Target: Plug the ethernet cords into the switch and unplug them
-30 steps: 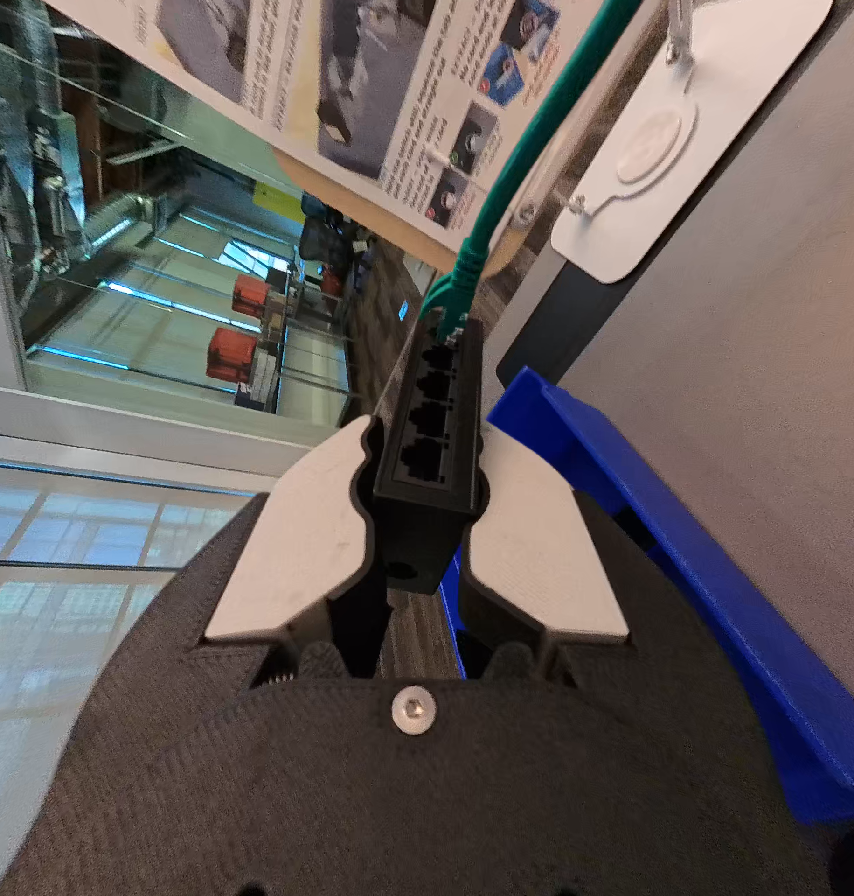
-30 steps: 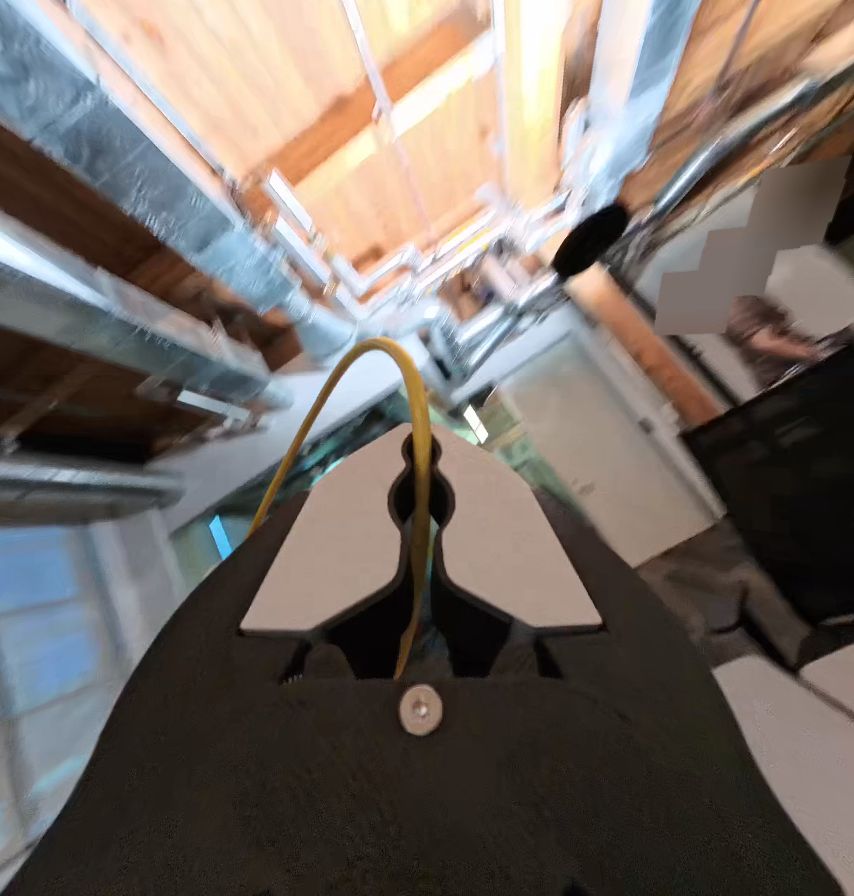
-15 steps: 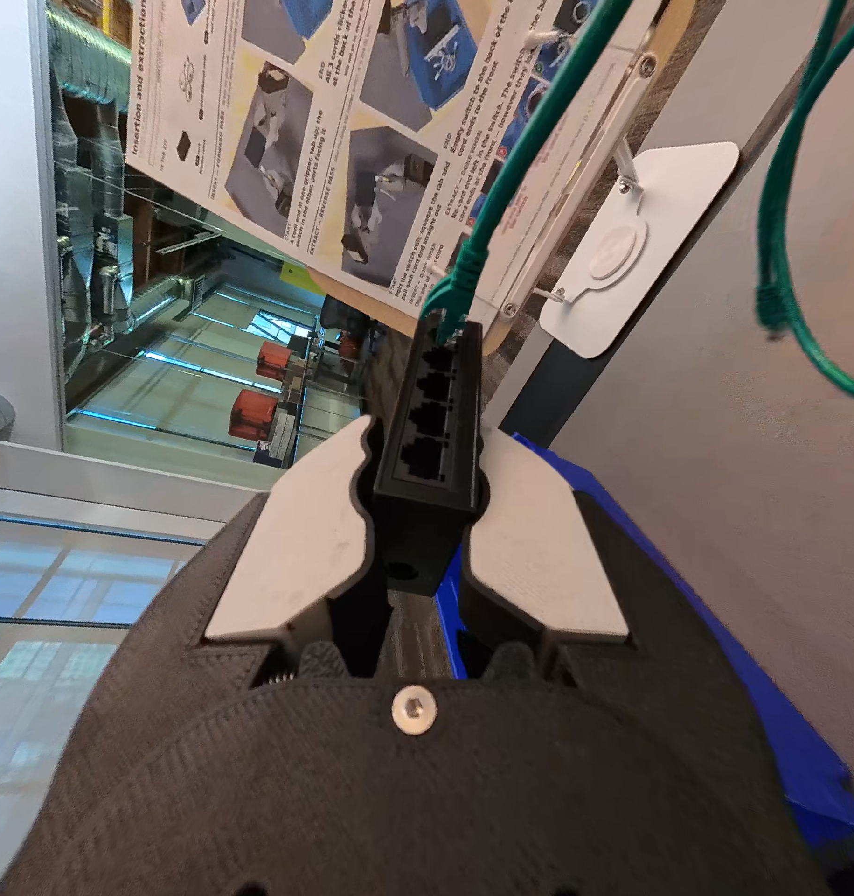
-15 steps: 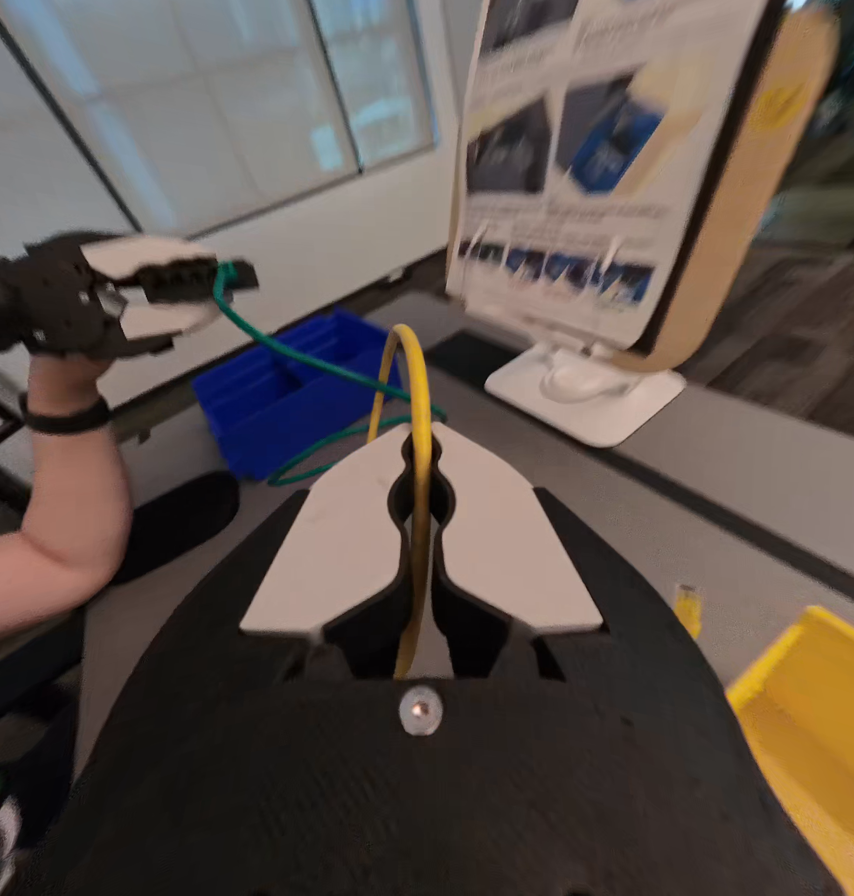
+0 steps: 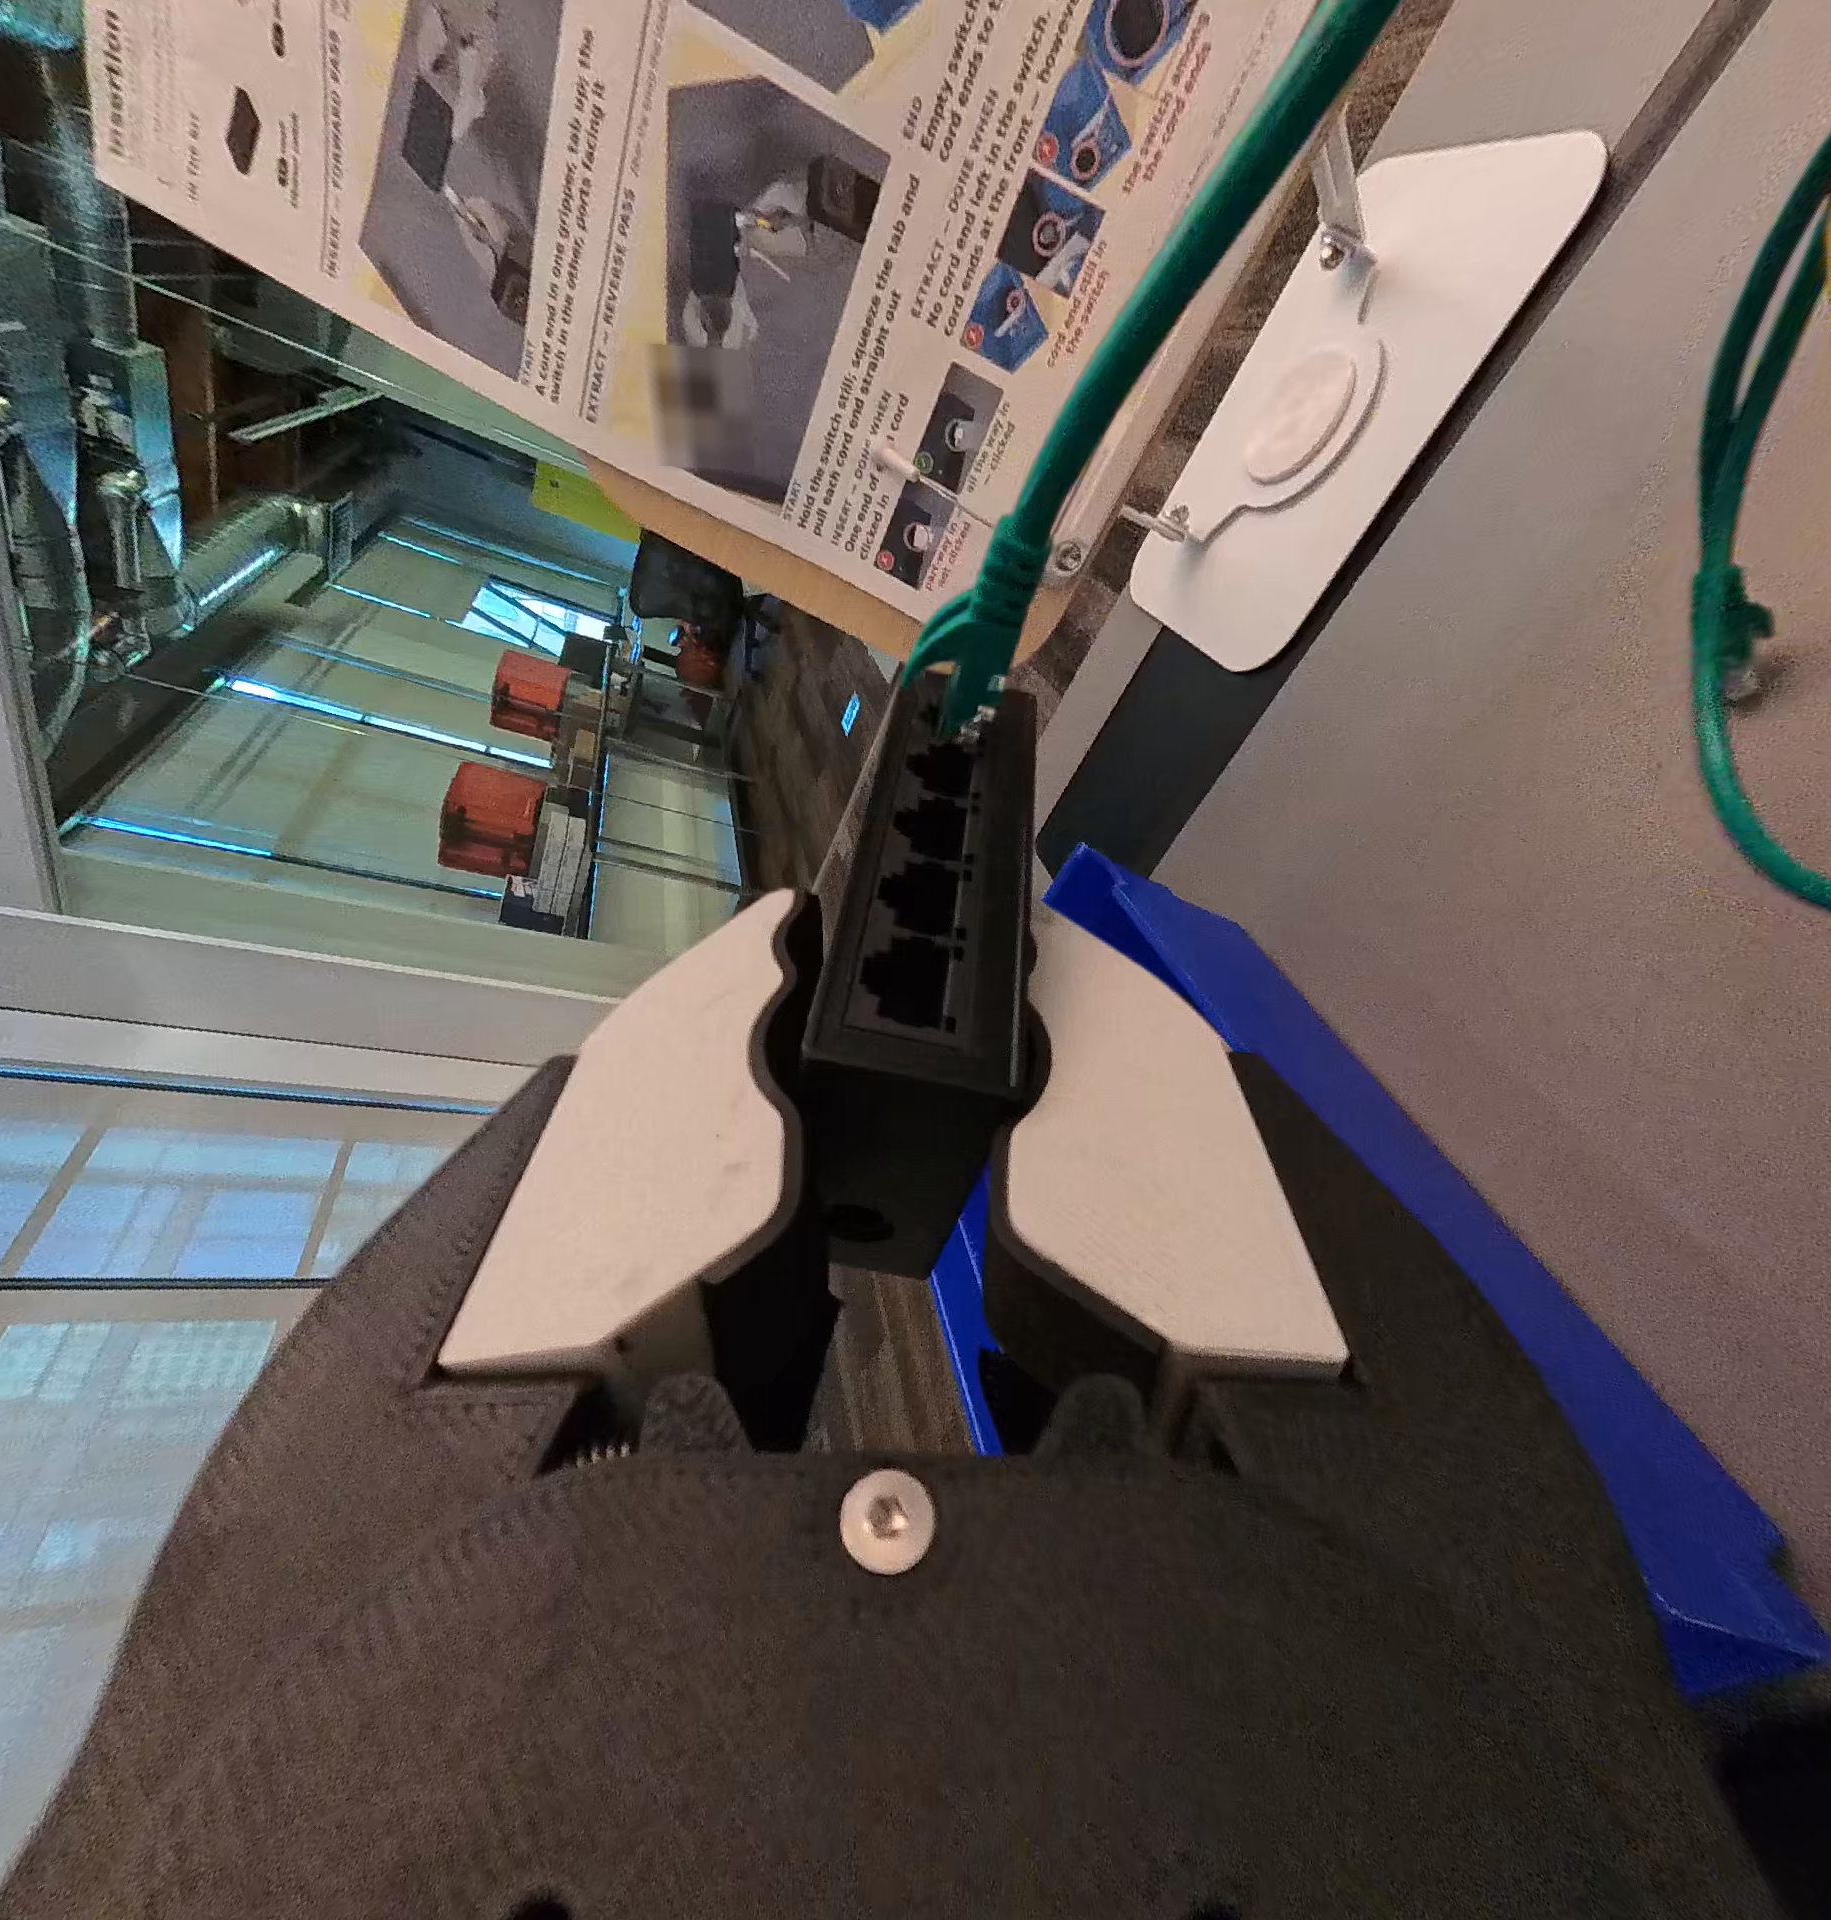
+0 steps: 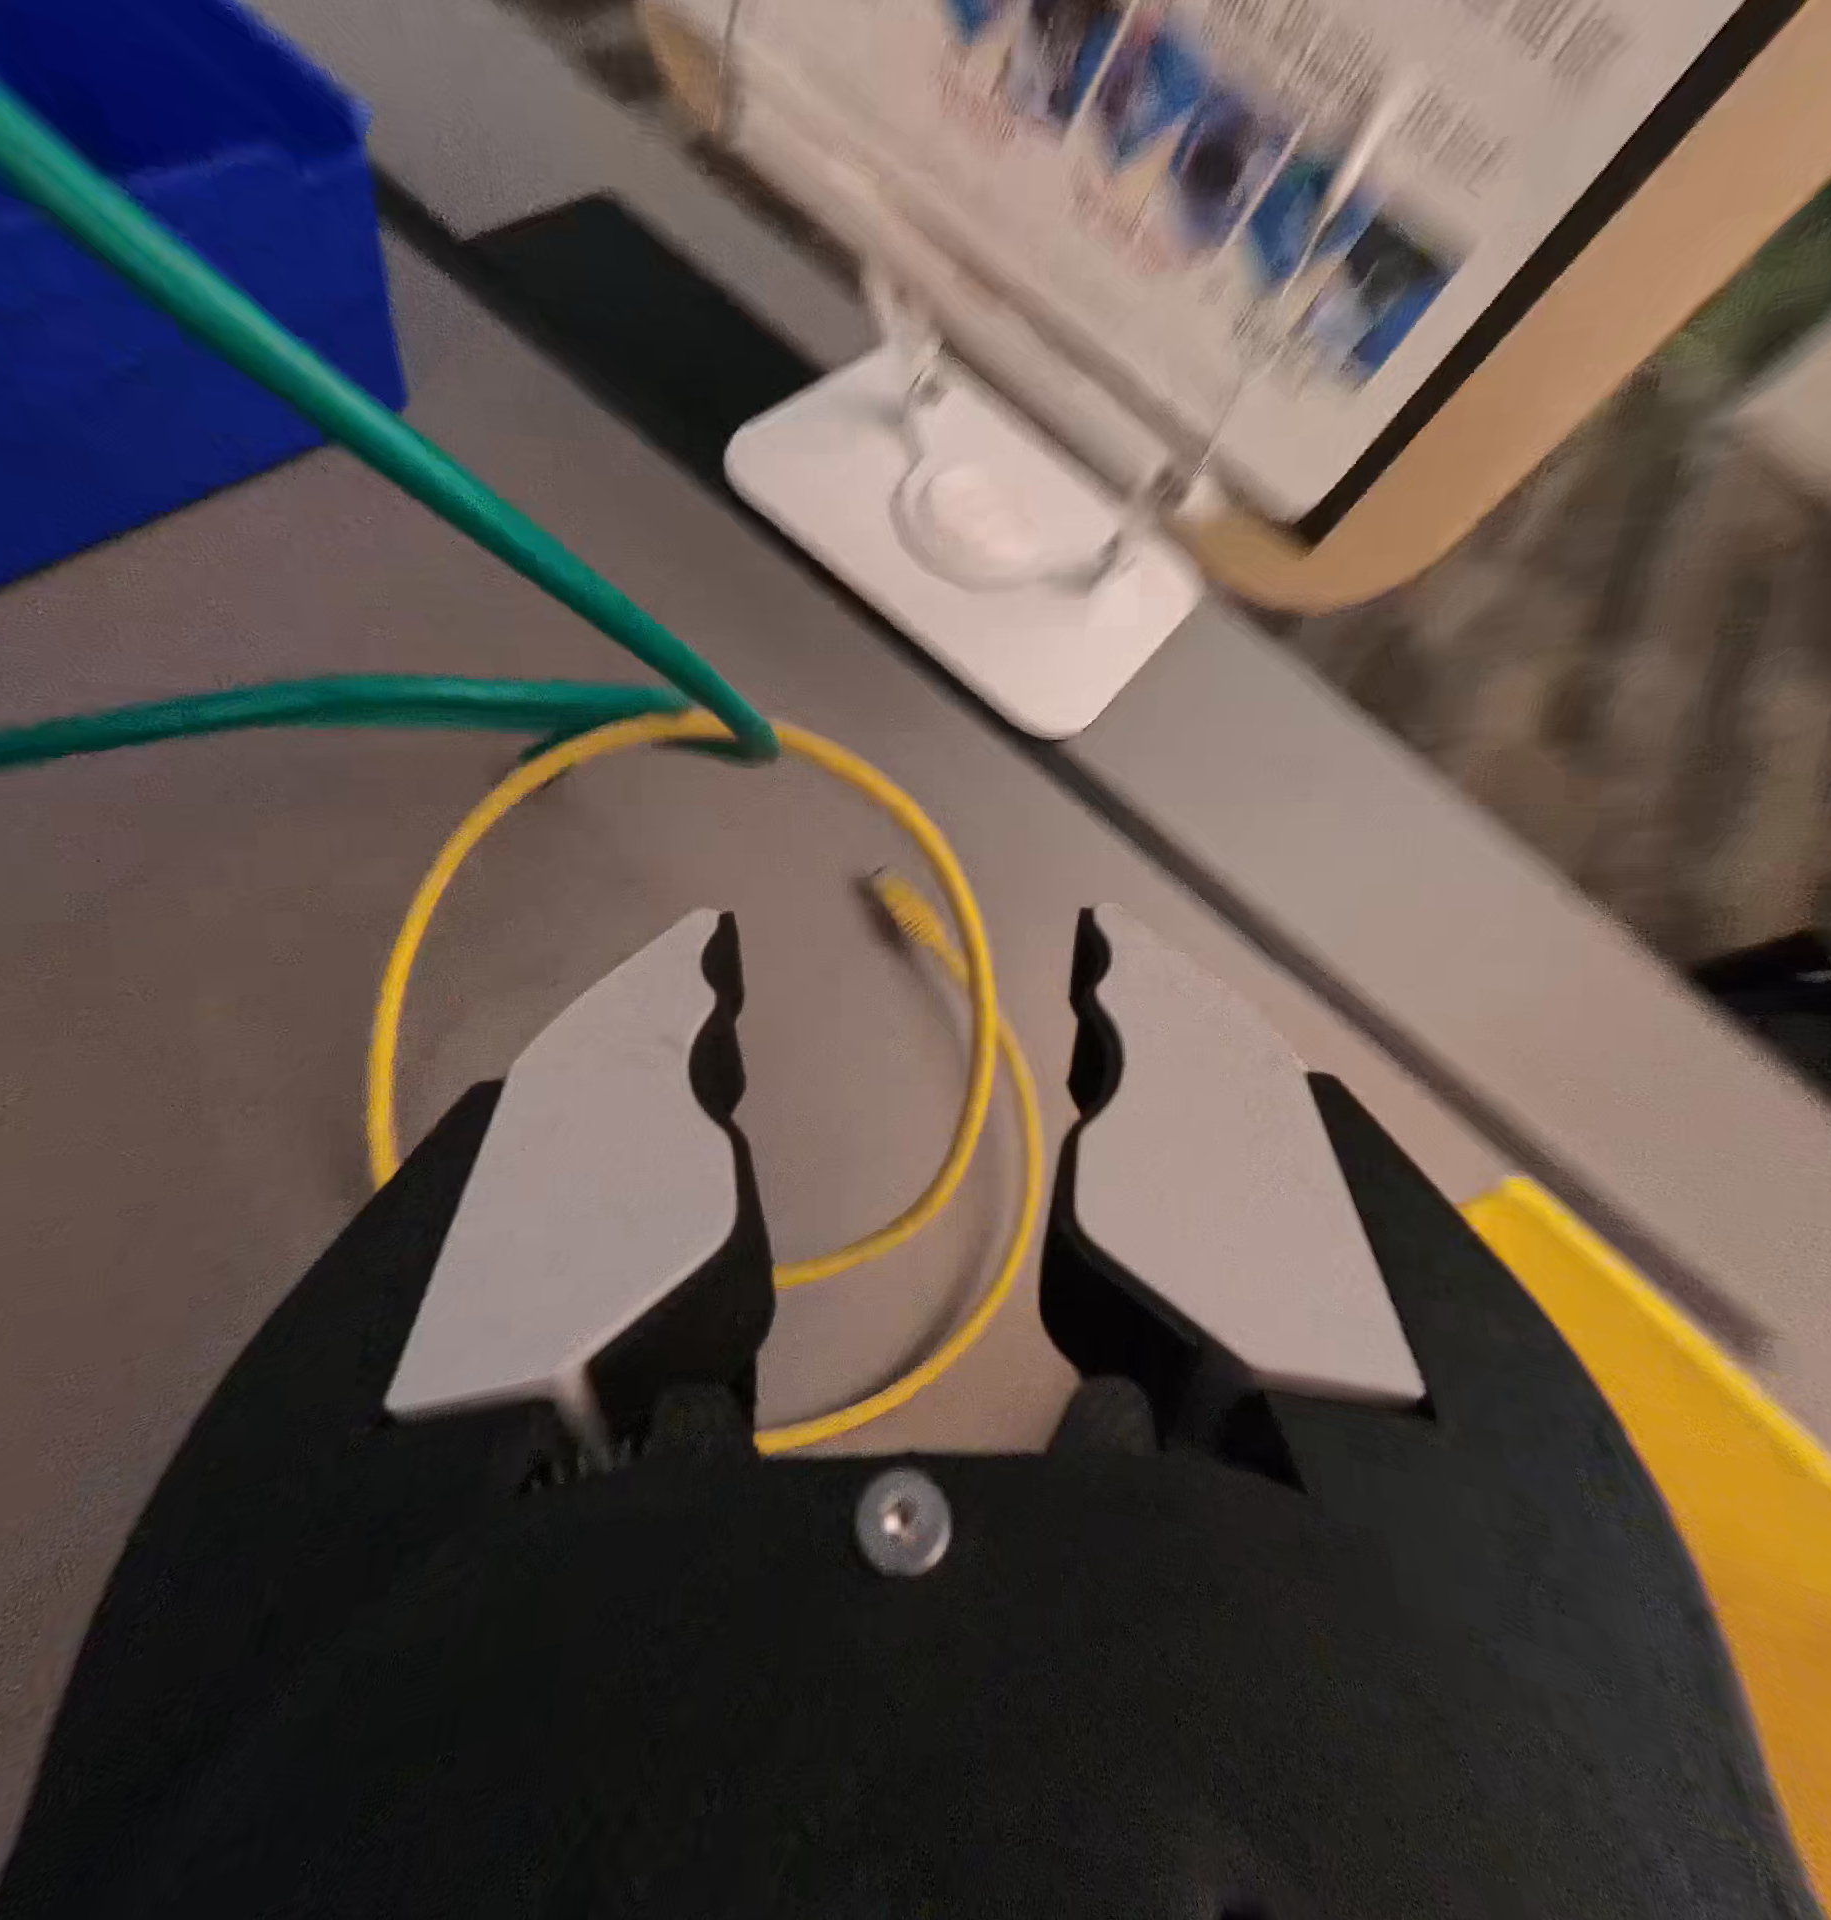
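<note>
1. My left gripper (image 5: 916, 997) is clamped on the black switch (image 5: 926, 997), one grey finger on each side of it, holding it up off the table with the row of ports facing the camera.
2. A green cord (image 5: 1150, 343) is plugged into the port at the far end of the switch. The four ports nearer the gripper look empty.
3. From the switch that green cord runs up and off the top of the left view, then loops back down to the right of the switch, where its other plug (image 5: 1734, 623) hangs loose over the grey table (image 5: 1513, 727).
4. Just right of the switch there's a blue bin (image 5: 1410, 1195), and beyond the switch an instruction board (image 5: 682, 208) on a white stand (image 5: 1358, 395).
5. My right gripper (image 6: 906, 935) is spread wide with nothing between its fingers, hovering over the table.
6. Right under it the yellow cord (image 6: 682, 810) lies coiled on the table, its plug (image 6: 895, 902) sitting inside the loop, free of any port.
7. The green cord crosses the far edge of that yellow loop. Whether they're actually touching, I can't tell, the right view is pretty blurry.
8. A yellow bin (image 6: 1721, 1455) sits to the right of the yellow cord.
</note>
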Action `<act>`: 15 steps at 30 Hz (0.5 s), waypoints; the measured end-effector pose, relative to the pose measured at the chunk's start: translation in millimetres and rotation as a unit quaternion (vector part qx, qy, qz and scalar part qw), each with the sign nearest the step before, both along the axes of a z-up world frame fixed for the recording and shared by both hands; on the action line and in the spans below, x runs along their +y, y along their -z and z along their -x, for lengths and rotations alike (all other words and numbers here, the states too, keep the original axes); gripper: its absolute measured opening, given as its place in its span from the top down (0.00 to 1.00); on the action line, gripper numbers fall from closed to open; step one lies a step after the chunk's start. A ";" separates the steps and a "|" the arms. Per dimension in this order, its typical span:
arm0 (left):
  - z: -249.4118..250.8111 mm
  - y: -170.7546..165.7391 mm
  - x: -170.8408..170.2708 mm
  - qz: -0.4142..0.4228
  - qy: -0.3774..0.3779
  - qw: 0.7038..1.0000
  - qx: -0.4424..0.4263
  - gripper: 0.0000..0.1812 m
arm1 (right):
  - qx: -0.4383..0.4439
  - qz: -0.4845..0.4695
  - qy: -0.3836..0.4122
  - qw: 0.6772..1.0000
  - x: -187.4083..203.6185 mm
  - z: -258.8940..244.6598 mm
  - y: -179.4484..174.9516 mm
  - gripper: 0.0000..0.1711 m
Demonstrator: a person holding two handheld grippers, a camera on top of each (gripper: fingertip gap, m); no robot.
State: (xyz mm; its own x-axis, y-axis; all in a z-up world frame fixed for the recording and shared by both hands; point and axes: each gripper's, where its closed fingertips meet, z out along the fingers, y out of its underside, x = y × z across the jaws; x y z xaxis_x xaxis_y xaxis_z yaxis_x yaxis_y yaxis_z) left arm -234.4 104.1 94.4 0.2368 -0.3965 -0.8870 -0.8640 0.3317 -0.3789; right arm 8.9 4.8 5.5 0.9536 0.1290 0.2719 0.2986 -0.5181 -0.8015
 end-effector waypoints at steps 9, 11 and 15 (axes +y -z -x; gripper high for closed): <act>-1.5 4.2 2.2 0.018 0.004 1.000 -0.008 0.82 | 0.001 0.025 -0.107 0.994 5.2 129.7 63.4 0.63; -1.5 2.4 1.9 0.019 0.008 1.000 -0.015 0.82 | 0.003 0.039 -0.084 0.996 17.8 126.7 89.5 0.63; -3.5 1.0 1.5 0.026 0.018 0.999 -0.028 0.82 | 0.022 0.099 -0.062 0.993 27.5 122.5 131.3 0.74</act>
